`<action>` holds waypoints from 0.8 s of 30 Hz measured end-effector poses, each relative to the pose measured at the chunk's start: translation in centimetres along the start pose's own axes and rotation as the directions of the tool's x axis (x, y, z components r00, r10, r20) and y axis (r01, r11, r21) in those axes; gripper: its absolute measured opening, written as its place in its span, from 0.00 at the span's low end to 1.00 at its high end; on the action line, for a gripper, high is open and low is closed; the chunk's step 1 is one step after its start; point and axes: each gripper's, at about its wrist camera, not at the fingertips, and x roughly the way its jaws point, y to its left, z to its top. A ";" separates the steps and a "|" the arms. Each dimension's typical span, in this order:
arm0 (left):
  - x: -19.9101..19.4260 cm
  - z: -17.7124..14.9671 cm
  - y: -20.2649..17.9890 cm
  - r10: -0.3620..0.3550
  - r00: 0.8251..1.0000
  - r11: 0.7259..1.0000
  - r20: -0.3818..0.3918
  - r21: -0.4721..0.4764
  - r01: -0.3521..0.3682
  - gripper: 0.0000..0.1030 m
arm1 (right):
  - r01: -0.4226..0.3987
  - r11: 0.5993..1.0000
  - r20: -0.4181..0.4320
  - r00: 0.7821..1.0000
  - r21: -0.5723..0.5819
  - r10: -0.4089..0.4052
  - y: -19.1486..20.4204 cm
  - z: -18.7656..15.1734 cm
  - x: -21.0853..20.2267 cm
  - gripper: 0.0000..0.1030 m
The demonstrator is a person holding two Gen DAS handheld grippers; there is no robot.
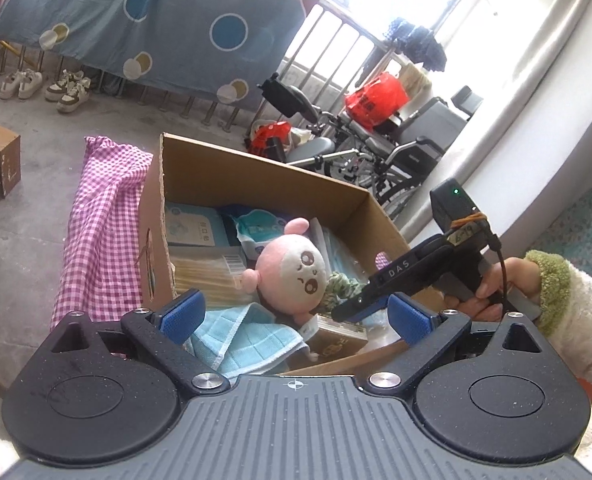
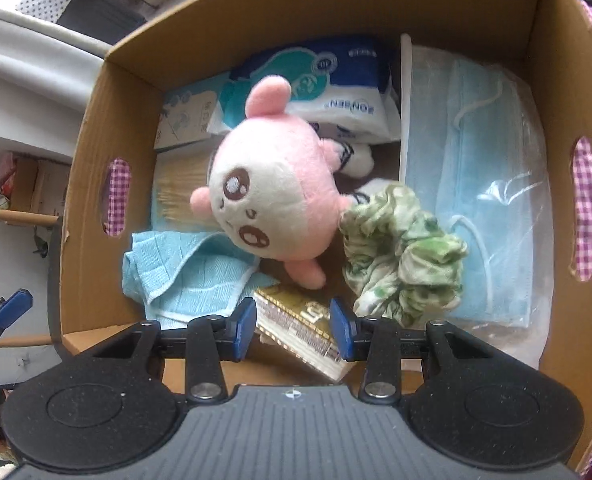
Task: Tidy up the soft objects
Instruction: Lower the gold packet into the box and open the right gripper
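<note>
Left wrist view: the left tool (image 1: 296, 316) stands wide open with nothing between its blue pads, hovering at the near rim of the cardboard box (image 1: 256, 176). The pink plush doll (image 1: 292, 272) lies in the middle of the box, face up, head toward 12 o'clock. It looks light and squashy, so a pinch across a limb or the ear should hold better than one across the round head. The blue cloth (image 1: 240, 340) is bunched at the doll's 7 o'clock, limp and likely to drape. The right tool (image 1: 351, 306) reaches in from 3 o'clock, held by a hand (image 1: 491, 288) in a fluffy sleeve.

Right wrist view: the right tool (image 2: 292, 324) is partly open and grips nothing; a gold-edged packet (image 2: 299, 328) lies just beyond its pads. The green scrunchie (image 2: 399, 256) sits at the doll's (image 2: 272, 196) 4 o'clock, touching it; it looks soft and springy and could be taken anywhere on its ring. A tissue pack (image 2: 327, 88) at 12 o'clock and bagged face masks (image 2: 487, 184) at 3 o'clock crowd the box, leaving little room for the pads.
</note>
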 end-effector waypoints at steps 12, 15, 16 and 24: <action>-0.6 -0.6 1.2 0.008 1.000 0.999 0.010 -0.036 -0.008 0.96 | -0.004 0.999 -0.128 0.992 -0.043 -0.002 2.4 -1.2 3.2 0.43; -0.6 -0.6 1.3 0.008 1.000 0.999 0.010 -0.041 -0.007 0.96 | 0.017 0.997 -0.131 0.991 -0.072 -0.026 3.1 -1.2 3.7 0.43; -0.6 -0.6 1.4 0.008 1.000 0.999 0.010 -0.042 -0.008 0.96 | 0.016 0.997 -0.126 0.992 -0.071 -0.025 3.3 -1.1 3.8 0.43; -0.6 -1.1 1.3 0.038 0.999 0.999 -0.009 -0.027 -0.038 0.98 | -0.009 0.999 -0.021 1.000 -0.045 0.008 3.0 -1.7 1.0 0.44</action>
